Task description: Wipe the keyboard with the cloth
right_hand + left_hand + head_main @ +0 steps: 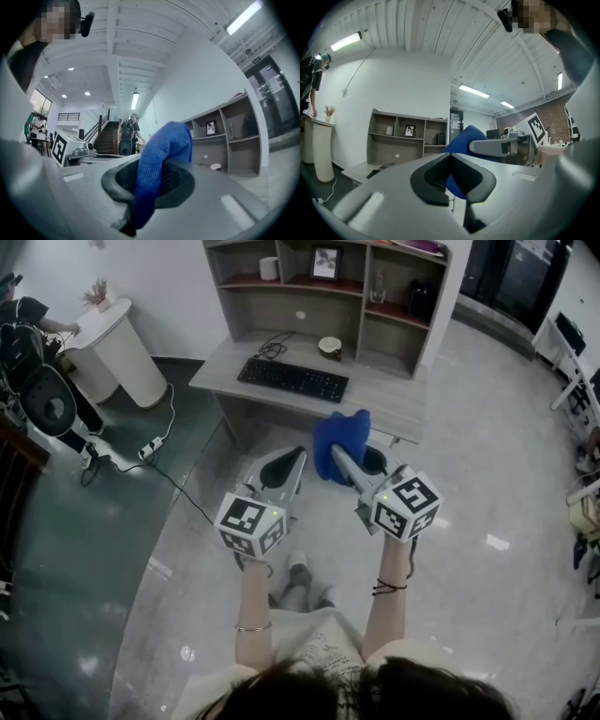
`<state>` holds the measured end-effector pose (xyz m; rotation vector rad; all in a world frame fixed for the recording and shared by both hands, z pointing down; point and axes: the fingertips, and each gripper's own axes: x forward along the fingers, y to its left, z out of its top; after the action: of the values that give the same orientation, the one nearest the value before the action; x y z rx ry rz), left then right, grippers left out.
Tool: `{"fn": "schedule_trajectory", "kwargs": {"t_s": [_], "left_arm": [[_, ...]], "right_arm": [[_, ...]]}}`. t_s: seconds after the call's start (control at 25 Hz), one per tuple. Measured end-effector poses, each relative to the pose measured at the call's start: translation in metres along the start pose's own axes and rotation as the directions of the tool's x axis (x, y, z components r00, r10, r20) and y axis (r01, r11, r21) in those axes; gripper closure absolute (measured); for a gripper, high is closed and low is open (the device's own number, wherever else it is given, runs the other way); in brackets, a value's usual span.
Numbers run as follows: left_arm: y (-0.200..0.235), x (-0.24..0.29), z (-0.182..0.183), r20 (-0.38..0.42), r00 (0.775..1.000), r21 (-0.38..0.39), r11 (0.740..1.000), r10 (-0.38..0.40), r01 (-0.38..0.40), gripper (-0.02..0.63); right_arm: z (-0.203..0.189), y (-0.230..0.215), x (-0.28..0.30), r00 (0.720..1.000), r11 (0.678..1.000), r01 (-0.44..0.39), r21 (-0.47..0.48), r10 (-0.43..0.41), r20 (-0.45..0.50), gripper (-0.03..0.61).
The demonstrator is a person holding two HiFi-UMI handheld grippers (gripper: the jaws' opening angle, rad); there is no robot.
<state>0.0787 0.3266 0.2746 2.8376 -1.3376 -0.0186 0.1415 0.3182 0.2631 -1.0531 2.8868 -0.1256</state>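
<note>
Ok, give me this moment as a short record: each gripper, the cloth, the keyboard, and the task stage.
right gripper: shut on blue cloth
left gripper: shut, nothing between the jaws
keyboard: flat on desk, neither gripper touching it
cup: on desk, right of keyboard
task stage: wiping not yet begun; both grippers held over the floor, short of the desk

Grey desk [386,401] — black keyboard [292,379], cup [330,346] (cable [273,347] too)
</note>
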Motion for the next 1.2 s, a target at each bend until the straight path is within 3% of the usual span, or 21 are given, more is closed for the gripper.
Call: {"fn": "schedule_trajectory", "kwargs": {"t_s": [0.76, 1.2], "left_arm": [[0.119, 0.099, 0.011, -0.005, 0.997, 0.012, 0.997, -0.078, 0.078, 0.612], [0.162, 0.116, 0.004, -0.009, 0.993, -0.017, 0.993, -0.119, 0.119, 0.612]], "right_arm": [[0.007, -0.09, 0.108, 0.997, 0.997, 0.08, 0.011, -0.08, 0.007, 0.518], [0.002, -0.107, 0.152, 0.992, 0.992, 0.126, 0.019, -0.126, -0.007, 0.518]]}}
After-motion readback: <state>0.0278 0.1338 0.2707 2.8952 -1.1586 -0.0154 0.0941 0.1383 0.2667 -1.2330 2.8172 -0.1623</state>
